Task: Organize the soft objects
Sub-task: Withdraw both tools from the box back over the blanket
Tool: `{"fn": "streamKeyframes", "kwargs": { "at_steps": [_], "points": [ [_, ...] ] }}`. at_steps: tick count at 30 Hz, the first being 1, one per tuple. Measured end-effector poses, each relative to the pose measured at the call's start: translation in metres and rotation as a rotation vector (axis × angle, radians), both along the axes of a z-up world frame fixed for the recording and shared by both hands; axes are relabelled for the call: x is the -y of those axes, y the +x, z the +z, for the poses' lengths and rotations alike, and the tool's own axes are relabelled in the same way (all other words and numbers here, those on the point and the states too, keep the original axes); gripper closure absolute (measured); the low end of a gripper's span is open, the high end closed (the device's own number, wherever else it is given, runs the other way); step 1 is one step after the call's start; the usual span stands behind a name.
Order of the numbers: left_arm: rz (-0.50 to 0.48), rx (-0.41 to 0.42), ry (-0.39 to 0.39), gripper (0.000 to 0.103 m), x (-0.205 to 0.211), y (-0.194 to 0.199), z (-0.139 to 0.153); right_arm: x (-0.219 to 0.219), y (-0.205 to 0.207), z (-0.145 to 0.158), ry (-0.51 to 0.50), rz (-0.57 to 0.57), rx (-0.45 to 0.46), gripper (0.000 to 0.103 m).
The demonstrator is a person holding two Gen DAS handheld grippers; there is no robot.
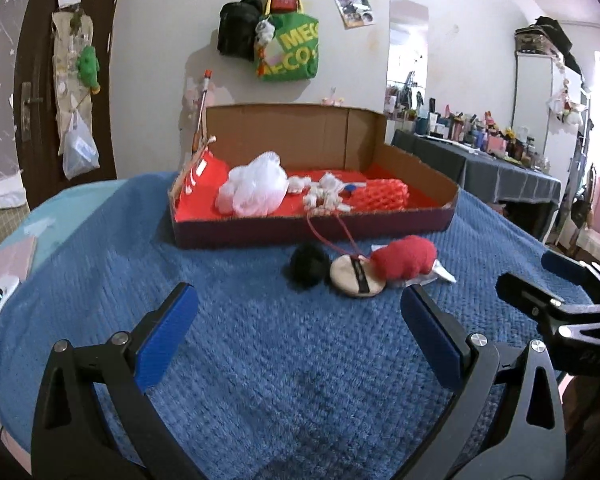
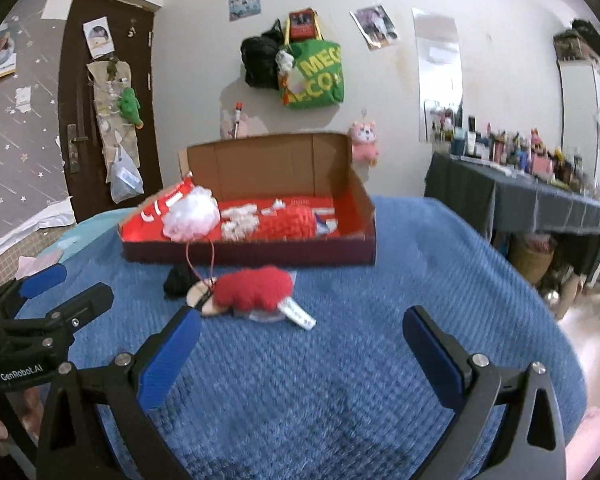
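A cardboard box point(image 1: 312, 230) point(image 2: 252, 254) with a red lining stands on the blue blanket. Inside lie a white mesh puff point(image 1: 256, 188) point(image 2: 190, 214), white fluffy bits point(image 1: 326, 196) point(image 2: 240, 220) and a red foam net point(image 1: 380, 196) point(image 2: 288, 222). In front of the box sit a black pom-pom point(image 1: 310, 266) point(image 2: 180, 280), a beige round pad point(image 1: 354, 278) point(image 2: 204, 298) and a red plush piece point(image 1: 404, 258) point(image 2: 254, 288). My left gripper point(image 1: 298, 320) is open, short of these. My right gripper point(image 2: 302, 344) is open too, just behind the red plush.
A blue blanket point(image 1: 260, 360) point(image 2: 340, 380) covers the bed. A white packet point(image 2: 298, 316) lies under the red plush. A dark-clothed table with bottles point(image 1: 480, 152) point(image 2: 540, 192) stands at the right. Bags point(image 1: 288, 48) hang on the wall; a door point(image 2: 100, 120) is at the left.
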State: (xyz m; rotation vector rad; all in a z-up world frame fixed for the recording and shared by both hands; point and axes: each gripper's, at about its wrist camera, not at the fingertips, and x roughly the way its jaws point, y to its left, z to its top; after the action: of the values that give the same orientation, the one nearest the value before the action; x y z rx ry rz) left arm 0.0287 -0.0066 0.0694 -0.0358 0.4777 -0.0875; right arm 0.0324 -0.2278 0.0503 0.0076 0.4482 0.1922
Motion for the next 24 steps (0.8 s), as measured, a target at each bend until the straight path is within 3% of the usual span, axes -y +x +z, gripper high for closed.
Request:
{"fn": "streamKeyframes", "kwargs": {
  "at_steps": [10,24],
  "points": [
    [0.007,-0.058,-0.002,0.0,-0.001,0.008,-0.017,0.004,0.008,-0.028,0.009,-0.023,-0.078,0.0],
    [-0.017,-0.118,-0.004,0.0,-0.007,0.035,-0.014,-0.001,0.029,-0.027,-0.004,0.009,-0.113,0.0]
  ]
}}
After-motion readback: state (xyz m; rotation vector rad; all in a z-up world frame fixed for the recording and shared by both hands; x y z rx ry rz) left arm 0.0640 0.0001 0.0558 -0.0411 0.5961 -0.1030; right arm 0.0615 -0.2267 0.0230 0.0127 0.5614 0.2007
